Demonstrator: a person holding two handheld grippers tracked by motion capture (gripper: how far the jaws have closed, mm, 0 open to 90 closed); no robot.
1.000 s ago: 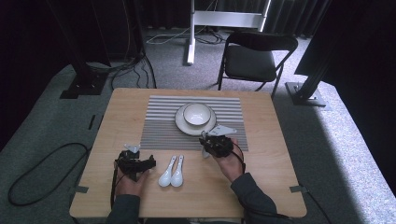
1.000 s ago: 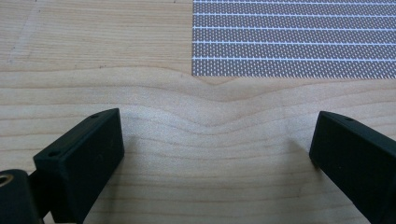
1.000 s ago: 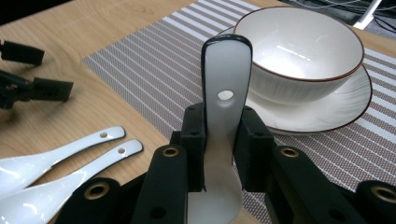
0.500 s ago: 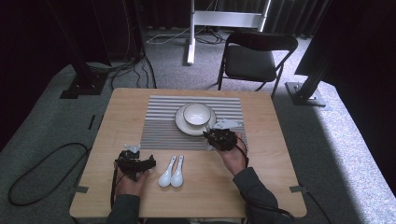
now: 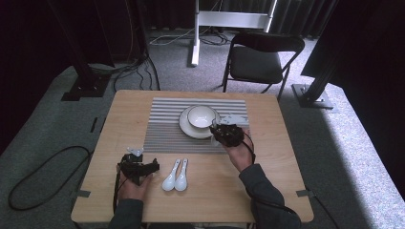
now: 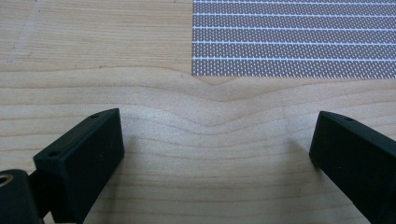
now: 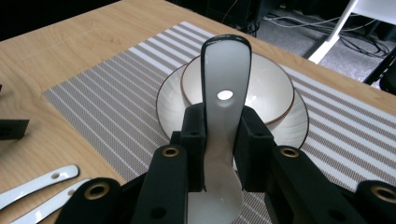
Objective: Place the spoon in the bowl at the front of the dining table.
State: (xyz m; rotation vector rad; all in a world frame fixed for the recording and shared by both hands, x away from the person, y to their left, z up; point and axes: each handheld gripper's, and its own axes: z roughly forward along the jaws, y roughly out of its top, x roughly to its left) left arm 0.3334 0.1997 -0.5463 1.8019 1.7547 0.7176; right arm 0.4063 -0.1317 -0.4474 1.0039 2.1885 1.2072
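Observation:
My right gripper (image 7: 223,122) is shut on a white ceramic spoon (image 7: 225,70), whose handle with a hole points out past the jaws. In the high view the right gripper (image 5: 223,133) hovers at the near right edge of a cream plate (image 5: 185,130) that carries a white bowl (image 5: 200,116). The bowl (image 7: 266,88) lies just beyond the spoon's handle tip. My left gripper (image 5: 144,167) rests low over the wood near the table's front left. Its jaws stand wide apart in the left gripper view (image 6: 215,140), with bare wood between them.
A grey striped placemat (image 5: 162,125) lies under the plate; its corner (image 6: 294,42) shows ahead of the left gripper. Two more white spoons (image 5: 174,176) lie side by side on the wood right of the left gripper. A folding chair (image 5: 260,59) stands beyond the table.
My right gripper has carried the spoon away from the person, from the placemat's front edge up to the plate's rim. The left gripper has stayed put.

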